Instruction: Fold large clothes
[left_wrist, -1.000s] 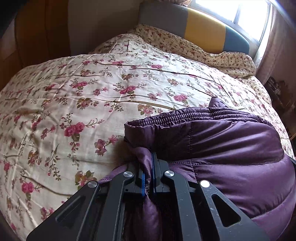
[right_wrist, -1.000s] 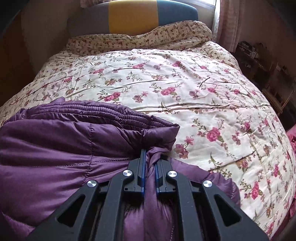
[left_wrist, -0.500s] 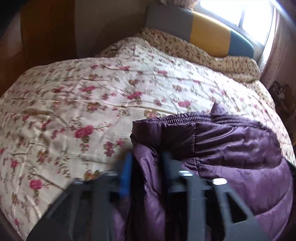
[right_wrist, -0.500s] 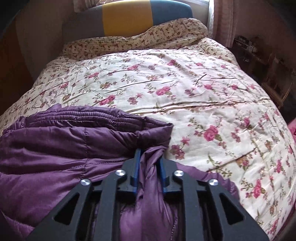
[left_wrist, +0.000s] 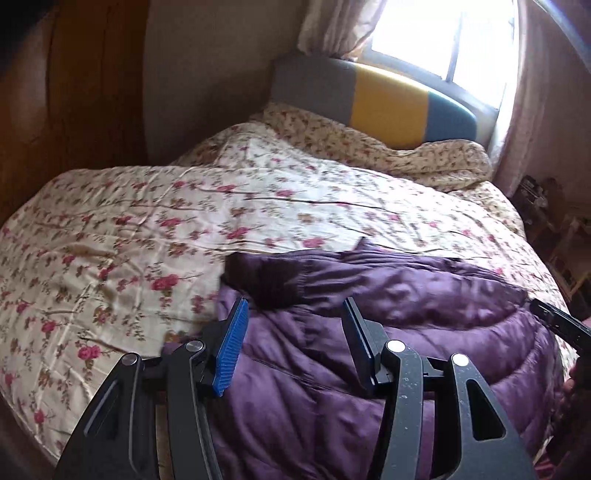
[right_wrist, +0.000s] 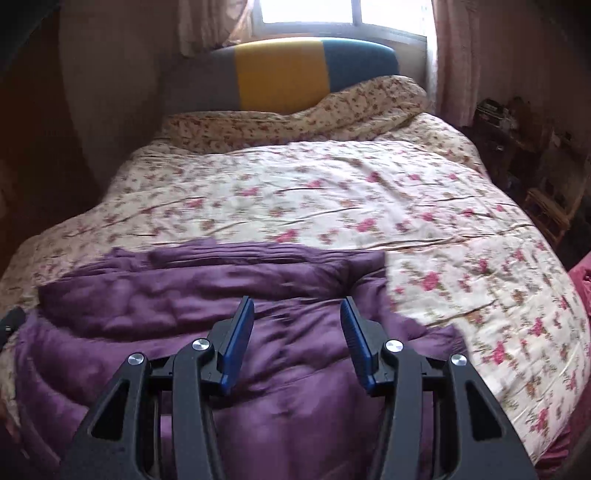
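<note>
The left gripper (left_wrist: 293, 323) is released, its jaws just opened, with nothing gripped. The purple jacket (left_wrist: 388, 332) is laid folded on the near part of the bed (left_wrist: 110, 229). The right gripper (right_wrist: 297, 321) is likewise released. The puffy fold could spring back, or be snagged by a pad.

Home bedroom.
Floral quilt (right_wrist: 332, 192) over a bed, grey, yellow and blue headboard (right_wrist: 280, 79), curtained window (right_wrist: 306, 11), wooden wardrobe (left_wrist: 74, 92) alongside.
</note>
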